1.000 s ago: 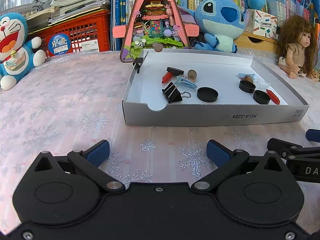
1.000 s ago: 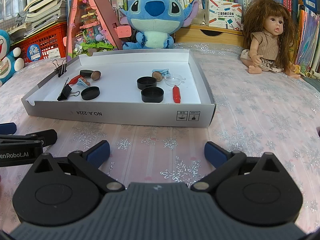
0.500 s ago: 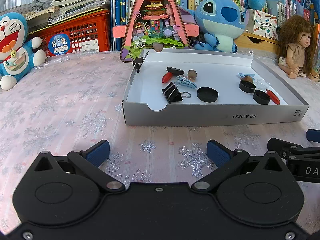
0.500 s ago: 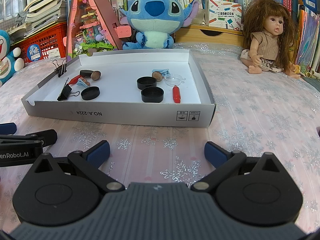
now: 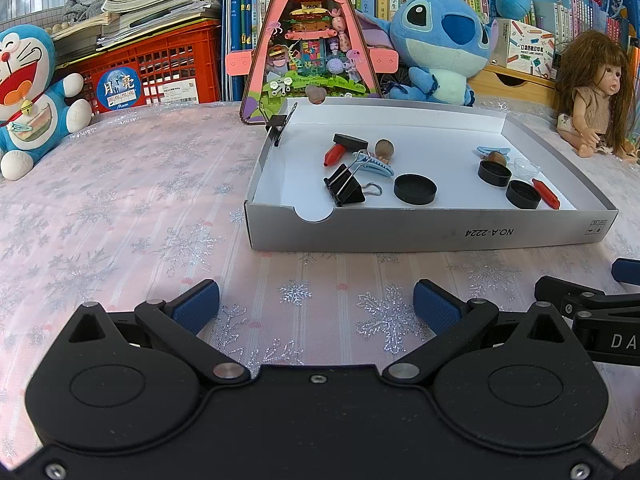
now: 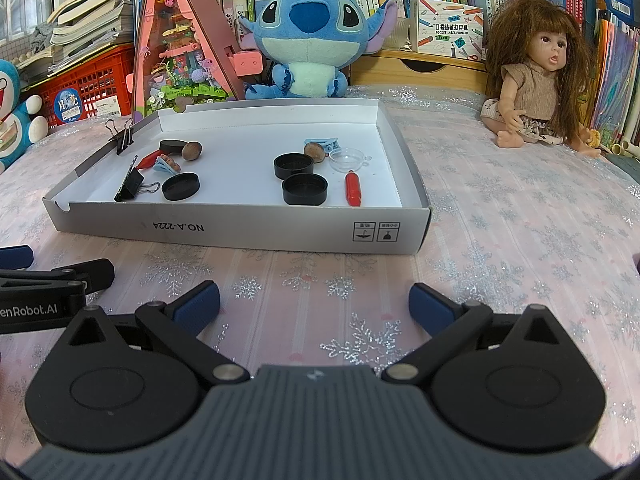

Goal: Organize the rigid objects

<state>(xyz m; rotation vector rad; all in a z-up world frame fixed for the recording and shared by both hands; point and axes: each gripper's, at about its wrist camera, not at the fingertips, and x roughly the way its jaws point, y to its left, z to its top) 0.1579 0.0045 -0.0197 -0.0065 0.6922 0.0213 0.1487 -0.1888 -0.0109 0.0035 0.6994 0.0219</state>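
Note:
A shallow white cardboard box (image 5: 440,232) (image 6: 248,236) lies on the table ahead of both grippers. In it are a black binder clip (image 5: 345,188) (image 6: 130,186), three black round lids (image 5: 415,189) (image 6: 305,189), red pieces (image 5: 335,153) (image 6: 353,189), blue hair clips (image 5: 374,165), brown nuts (image 6: 192,150) and a clear lid (image 6: 347,158). Another binder clip (image 5: 276,126) grips the box's left wall. My left gripper (image 5: 316,304) is open and empty, short of the box. My right gripper (image 6: 314,306) is open and empty, beside the left one.
Along the back stand a Doraemon plush (image 5: 28,96), a red crate (image 5: 160,68) with books, a pink triangular toy house (image 5: 310,44), a Stitch plush (image 6: 310,36) and a doll (image 6: 548,80). A snowflake tablecloth (image 5: 120,208) covers the table.

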